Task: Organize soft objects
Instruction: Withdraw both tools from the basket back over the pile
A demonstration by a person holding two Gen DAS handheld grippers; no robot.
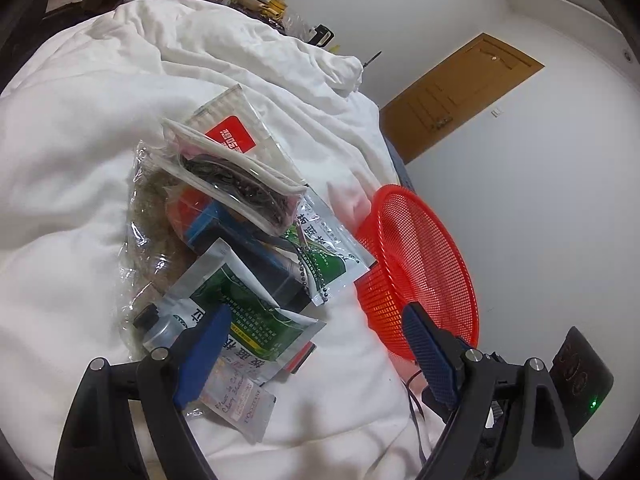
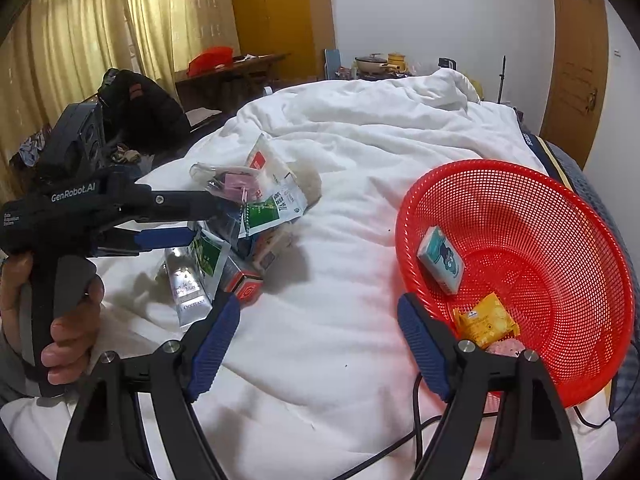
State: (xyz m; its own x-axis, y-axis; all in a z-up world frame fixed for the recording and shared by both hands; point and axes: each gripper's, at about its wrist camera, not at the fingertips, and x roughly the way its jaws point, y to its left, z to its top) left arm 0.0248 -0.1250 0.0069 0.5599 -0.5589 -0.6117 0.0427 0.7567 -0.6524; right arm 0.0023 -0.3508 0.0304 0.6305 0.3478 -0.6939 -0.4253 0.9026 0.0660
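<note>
A pile of soft packets lies on the white duvet (image 1: 72, 152): green and silver sachets (image 1: 256, 312), a clear zip pouch (image 1: 236, 184) with dark contents, a white tube (image 2: 188, 288) and a red-label bag (image 1: 232, 136). My left gripper (image 1: 316, 344) is open, its jaws wide, just above the near end of the pile; it also shows in the right wrist view (image 2: 192, 220). My right gripper (image 2: 320, 332) is open and empty over bare duvet between the pile (image 2: 248, 224) and the red mesh basket (image 2: 560, 216). The basket holds a teal tissue pack (image 2: 440, 260) and a yellow packet (image 2: 486, 318).
The red basket (image 1: 440, 240) sits at the bed's right edge. A black cable (image 2: 416, 428) runs over the duvet near me. A black bag (image 2: 140, 108) and a cluttered table (image 2: 236, 68) stand beyond the bed's left side. A wooden door (image 2: 576, 64) is at far right.
</note>
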